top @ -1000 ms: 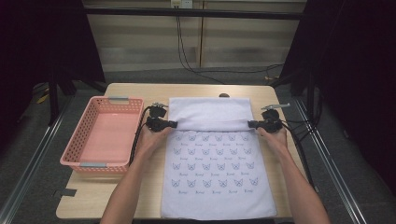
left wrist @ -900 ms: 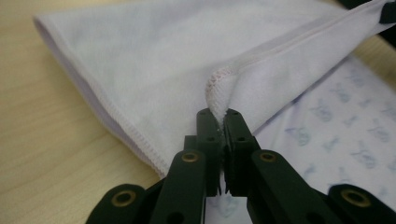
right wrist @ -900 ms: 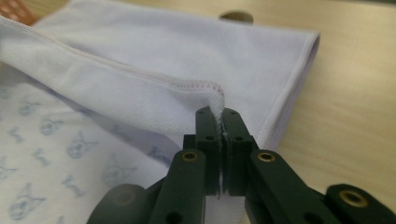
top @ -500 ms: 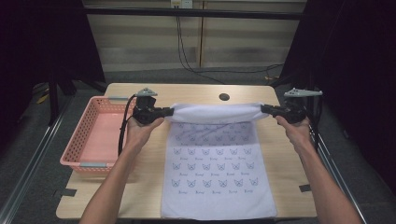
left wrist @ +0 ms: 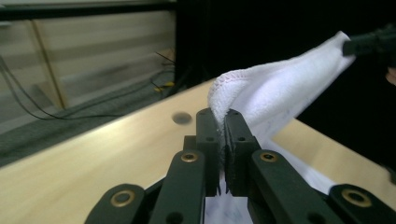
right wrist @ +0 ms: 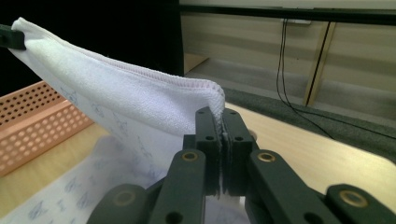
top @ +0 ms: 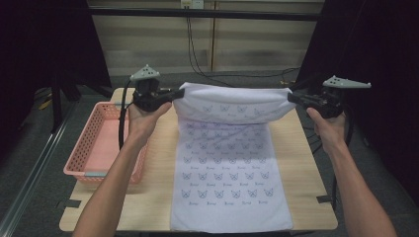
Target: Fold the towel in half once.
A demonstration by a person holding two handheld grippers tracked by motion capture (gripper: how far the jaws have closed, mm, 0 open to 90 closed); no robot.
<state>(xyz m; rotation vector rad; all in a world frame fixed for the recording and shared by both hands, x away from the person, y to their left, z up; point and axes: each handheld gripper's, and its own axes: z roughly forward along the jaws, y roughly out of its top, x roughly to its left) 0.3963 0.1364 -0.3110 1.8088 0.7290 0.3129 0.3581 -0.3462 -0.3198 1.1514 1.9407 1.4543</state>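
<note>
So the far edge of the towel (top: 232, 106) is now up off the table (top: 148, 197), stretched between our left gripper (top: 170, 95) and right gripper (top: 292, 97), each clamped on a corner, while the near part lies flat. Compared to a second ago, when that edge sat low on the cloth, we've raised it and spread it wider, looks like we're mid-fold. Pink basket (top: 94, 148) sits left, untouched.
</note>
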